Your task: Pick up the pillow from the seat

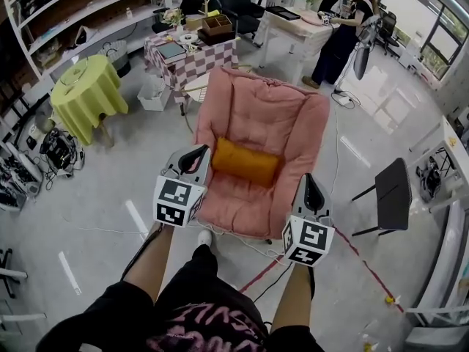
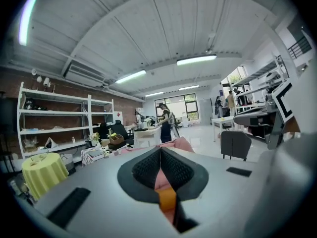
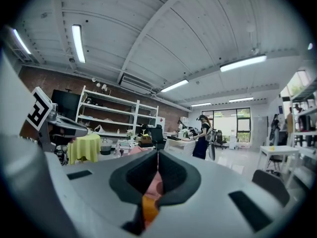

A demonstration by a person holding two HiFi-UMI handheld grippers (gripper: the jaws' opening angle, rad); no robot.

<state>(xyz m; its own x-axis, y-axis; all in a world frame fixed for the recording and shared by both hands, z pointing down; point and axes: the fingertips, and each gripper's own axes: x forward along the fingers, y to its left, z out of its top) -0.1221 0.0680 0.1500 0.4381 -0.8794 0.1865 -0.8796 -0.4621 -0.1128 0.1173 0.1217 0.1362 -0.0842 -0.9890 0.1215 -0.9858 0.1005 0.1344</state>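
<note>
Left claw (image 1: 199,152), right claw (image 1: 308,179), both closed; one pillow (image 1: 245,161), one armchair (image 1: 271,116)

Grey floor (image 1: 110,196), white shelves (image 1: 88,6), brick wall (image 2: 54,86)

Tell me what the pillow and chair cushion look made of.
Pillow: orange cloth, matte, likely soft stuffing given its rounded bolster shape. Chair cushion: pink fabric, matte, stitched into puffy squares, so probably padded. The weave is too small to tell.
</note>
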